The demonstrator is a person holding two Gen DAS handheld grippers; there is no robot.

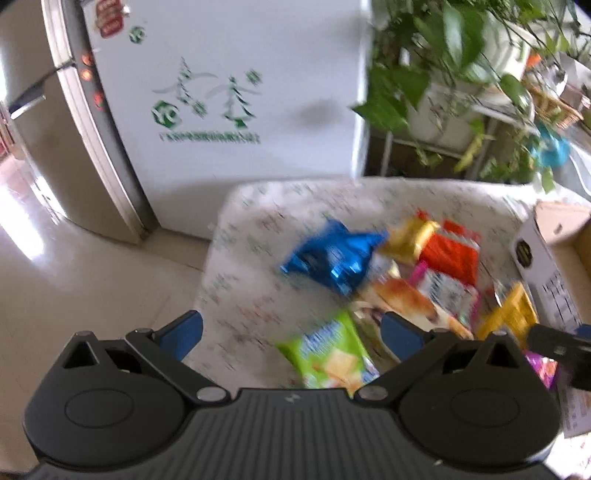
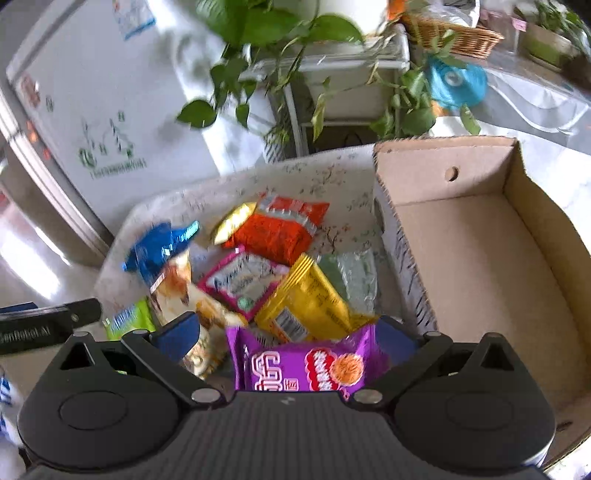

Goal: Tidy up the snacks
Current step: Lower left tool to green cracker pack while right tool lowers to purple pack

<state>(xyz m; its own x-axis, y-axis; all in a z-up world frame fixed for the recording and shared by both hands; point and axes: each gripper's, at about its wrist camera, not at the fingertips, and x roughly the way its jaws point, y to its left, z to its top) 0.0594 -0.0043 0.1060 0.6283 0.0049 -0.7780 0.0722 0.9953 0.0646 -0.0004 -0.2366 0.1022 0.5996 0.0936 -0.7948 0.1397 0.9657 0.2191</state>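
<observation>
A pile of snack packets lies on a patterned tablecloth [image 1: 258, 229]: a blue foil pack [image 1: 332, 254], a green pack [image 1: 332, 354], a red pack [image 2: 277, 229], a yellow pack [image 2: 306, 299], a pink-edged pack [image 2: 240, 280] and a bread pack [image 1: 402, 299]. My left gripper [image 1: 291, 332] is open and empty above the green pack. My right gripper [image 2: 286, 332] is open over a purple packet [image 2: 306, 362] that lies between its fingers. An empty cardboard box [image 2: 480, 258] stands right of the pile.
A white fridge [image 1: 229, 92] stands beyond the table's far edge. Potted plants [image 2: 277, 37] on a white rack and a wicker basket [image 2: 454, 33] are behind the table. The tiled floor [image 1: 74, 266] lies to the left. The left gripper's tip [image 2: 55, 317] shows in the right wrist view.
</observation>
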